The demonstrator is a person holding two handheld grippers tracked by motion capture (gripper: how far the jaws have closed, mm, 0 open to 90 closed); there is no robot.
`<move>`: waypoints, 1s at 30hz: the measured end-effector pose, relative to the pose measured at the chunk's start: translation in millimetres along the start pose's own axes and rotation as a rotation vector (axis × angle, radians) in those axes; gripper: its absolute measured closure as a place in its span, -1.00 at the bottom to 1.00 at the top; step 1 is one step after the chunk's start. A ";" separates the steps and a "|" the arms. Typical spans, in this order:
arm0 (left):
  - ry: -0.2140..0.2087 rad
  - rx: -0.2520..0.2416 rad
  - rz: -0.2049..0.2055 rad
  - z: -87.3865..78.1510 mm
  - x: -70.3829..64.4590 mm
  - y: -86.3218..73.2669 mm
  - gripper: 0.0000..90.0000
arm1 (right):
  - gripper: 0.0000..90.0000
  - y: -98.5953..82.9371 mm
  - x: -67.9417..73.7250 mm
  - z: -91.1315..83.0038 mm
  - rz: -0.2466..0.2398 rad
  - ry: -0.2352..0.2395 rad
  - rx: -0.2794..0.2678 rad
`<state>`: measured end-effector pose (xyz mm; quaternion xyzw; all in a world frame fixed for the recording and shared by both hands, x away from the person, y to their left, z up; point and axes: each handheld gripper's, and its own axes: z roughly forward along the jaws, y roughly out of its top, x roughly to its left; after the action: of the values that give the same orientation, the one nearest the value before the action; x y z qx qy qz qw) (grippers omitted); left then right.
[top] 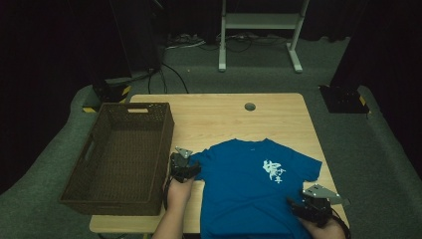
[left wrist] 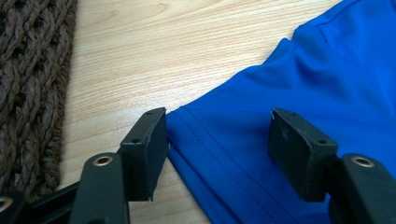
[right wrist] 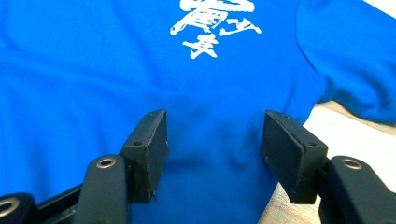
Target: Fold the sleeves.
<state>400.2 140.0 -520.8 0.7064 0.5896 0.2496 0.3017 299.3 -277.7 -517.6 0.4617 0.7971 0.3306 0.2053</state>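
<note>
1. Both claws are seen with their jaws spread apart and nothing pinched between them.
2. In the high view, the left claw (top: 185, 168) is held at the tip of the sleeve on that side of a blue T-shirt (top: 249, 186), just beside the wicker basket (top: 119, 154).
3. In the left gripper view, the left claw (left wrist: 217, 149) is shown with the stitched sleeve hem (left wrist: 205, 140) lying between its open jaws; one jaw is placed at the hem's edge over the bare wood, the other over the blue cloth.
4. Whether the pads are touching the fabric cannot be told.
5. In the high view, the right claw (top: 311, 206) is held at the near right side of the T-shirt, close to the near edge of the surface (top: 209, 114).
6. In the right gripper view, the right claw (right wrist: 215, 154) is shown open above the shirt's body, with the white print (right wrist: 215, 23) farther ahead and the other short sleeve (right wrist: 355, 70) off to the right.
7. The T-shirt is laid flat, print side up, on the near half of the wooden surface, with its lower part reaching the near edge.
8. The dark brown basket is set on the left part of the surface, with its woven wall (left wrist: 28, 93) seen at the left in the left gripper view.
</note>
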 end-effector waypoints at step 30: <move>-0.033 -0.016 0.009 -7.4 -2.8 -5.8 0.90 | -0.09 -1.6 0.3 0.8 -0.002 0.002 -0.018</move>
<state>390.6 138.9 -519.8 0.7107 0.5792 0.2441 0.3158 298.7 -277.8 -519.3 0.4585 0.7949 0.3379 0.2092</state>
